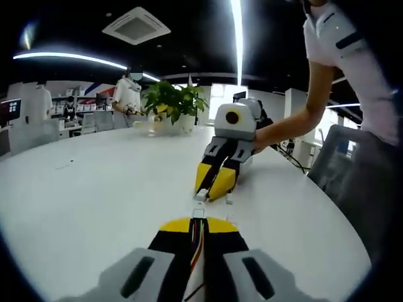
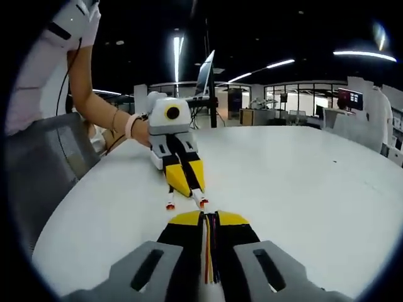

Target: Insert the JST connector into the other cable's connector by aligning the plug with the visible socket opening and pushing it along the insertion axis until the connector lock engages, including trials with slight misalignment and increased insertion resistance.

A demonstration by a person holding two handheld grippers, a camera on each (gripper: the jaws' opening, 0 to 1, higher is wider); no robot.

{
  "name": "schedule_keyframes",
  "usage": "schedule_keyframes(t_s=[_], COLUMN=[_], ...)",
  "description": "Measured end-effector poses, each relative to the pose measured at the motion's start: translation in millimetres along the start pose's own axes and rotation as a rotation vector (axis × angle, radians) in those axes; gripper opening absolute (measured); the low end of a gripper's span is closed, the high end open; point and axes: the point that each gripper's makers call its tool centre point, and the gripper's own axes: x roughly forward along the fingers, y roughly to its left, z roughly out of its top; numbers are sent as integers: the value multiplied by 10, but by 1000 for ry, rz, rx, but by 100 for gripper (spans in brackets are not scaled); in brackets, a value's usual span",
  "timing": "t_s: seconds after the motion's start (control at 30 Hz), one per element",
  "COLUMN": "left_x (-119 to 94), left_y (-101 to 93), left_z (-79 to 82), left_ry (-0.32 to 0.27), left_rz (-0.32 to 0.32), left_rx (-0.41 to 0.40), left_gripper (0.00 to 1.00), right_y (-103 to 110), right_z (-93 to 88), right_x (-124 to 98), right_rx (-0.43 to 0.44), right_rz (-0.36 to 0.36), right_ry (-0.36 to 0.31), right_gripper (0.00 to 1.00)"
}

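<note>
Left tongs (image 1: pixel 198 221) clamped on wired plug (image 1: pixel 198 212); right tongs (image 1: pixel 215 185) clamped on socket cable (image 2: pixel 210 248); tips facing, near, axes roughly in line; bench (image 1: pixel 94 195) beneath

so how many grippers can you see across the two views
2. The left gripper rises at the bottom of the left gripper view, shut on a cable. The right gripper faces it across the white table, shut on another cable.
</note>
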Motion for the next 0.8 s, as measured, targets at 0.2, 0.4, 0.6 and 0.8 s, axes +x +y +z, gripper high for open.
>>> schedule_keyframes(t_s=[0.2, 0.4, 0.6, 0.8], left_x=[8, -2, -8, 29], left_y=[-23, -29, -31, -31], left_z=[10, 16, 23, 23], left_ry=[0, 0, 5, 23], left_rz=[-13, -18, -19, -50], left_rx=[-4, -10, -10, -1], left_gripper=[0, 0, 0, 0], right_y=[31, 57, 75, 118], right_z=[-36, -18, -14, 5], right_x=[61, 83, 86, 86], right_rx=[-20, -13, -24, -47], right_rz=[19, 30, 38, 49], right_ry=[16, 6, 8, 14], right_gripper=[5, 5, 5, 4])
